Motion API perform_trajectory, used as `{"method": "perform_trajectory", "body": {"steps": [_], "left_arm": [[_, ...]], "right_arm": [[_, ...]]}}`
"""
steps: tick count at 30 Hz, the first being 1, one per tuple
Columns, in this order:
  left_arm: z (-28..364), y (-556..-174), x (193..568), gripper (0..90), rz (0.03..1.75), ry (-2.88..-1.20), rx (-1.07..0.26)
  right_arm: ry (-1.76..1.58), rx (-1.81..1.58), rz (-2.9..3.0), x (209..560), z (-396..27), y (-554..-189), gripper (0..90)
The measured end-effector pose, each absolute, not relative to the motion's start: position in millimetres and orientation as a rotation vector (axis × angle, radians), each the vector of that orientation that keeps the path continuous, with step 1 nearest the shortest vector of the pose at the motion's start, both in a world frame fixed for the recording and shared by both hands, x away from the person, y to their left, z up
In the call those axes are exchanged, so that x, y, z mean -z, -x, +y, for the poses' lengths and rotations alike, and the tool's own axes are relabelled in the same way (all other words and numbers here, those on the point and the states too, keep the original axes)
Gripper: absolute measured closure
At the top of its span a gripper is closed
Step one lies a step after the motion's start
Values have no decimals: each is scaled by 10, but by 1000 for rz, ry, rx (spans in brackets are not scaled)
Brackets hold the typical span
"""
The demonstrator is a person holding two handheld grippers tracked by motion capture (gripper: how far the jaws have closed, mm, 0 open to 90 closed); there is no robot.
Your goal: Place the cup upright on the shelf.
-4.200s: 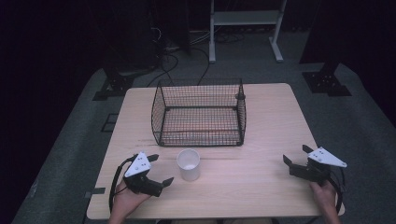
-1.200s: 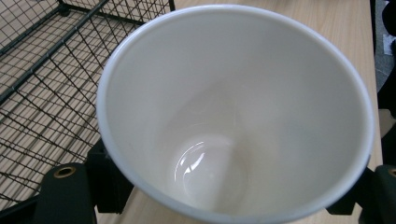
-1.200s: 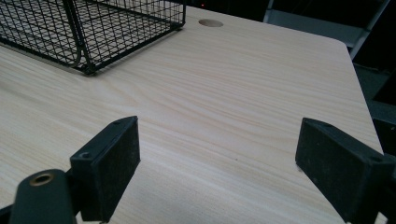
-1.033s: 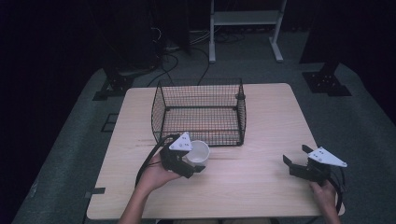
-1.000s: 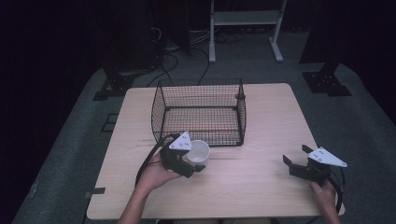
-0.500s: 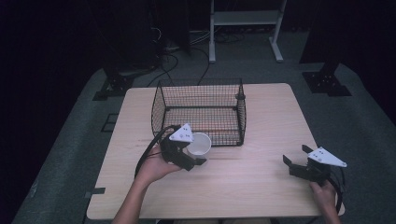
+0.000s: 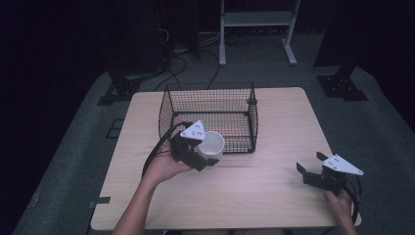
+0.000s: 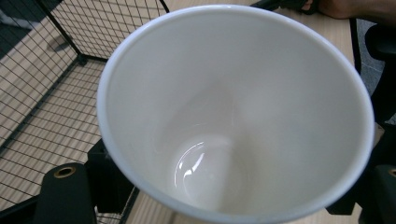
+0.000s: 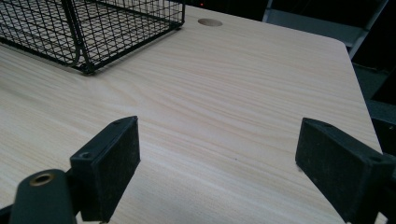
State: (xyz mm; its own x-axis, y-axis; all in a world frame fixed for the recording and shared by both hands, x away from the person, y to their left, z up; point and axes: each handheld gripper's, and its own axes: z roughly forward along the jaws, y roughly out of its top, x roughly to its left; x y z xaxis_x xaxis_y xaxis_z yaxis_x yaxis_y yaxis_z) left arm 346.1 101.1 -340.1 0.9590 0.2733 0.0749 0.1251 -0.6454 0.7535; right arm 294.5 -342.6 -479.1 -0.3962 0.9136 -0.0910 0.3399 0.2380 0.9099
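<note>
A: Cup (image 7: 212, 144) status? We start big: table (image 7: 274, 196), then the wire basket (image 7: 208, 115) toward its far edge, left of centre.

B: We see the white cup clamped in the left gripper (image 7: 208, 157), lifted off the table, just at the basket's near wall. In the left gripper view the cup (image 8: 233, 112) tilts mouth toward us, empty.

A: Right side?

B: Right gripper (image 7: 311, 164) by the table's near right corner, jaws wide apart, nothing between them.
</note>
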Motion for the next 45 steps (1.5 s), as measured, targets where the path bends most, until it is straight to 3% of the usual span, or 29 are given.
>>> {"method": "perform_trajectory", "body": {"steps": [20,45], "left_arm": [[951,-3847,3088,214,299,-2295,-258],[925,-4197,2965,213,337,-2307,-271]], "right_arm": [[-1151,-1134,1870,4791,-3424,-2948,131],[-1147,-1132,1873,4791,-3422,-2951,131]]}}
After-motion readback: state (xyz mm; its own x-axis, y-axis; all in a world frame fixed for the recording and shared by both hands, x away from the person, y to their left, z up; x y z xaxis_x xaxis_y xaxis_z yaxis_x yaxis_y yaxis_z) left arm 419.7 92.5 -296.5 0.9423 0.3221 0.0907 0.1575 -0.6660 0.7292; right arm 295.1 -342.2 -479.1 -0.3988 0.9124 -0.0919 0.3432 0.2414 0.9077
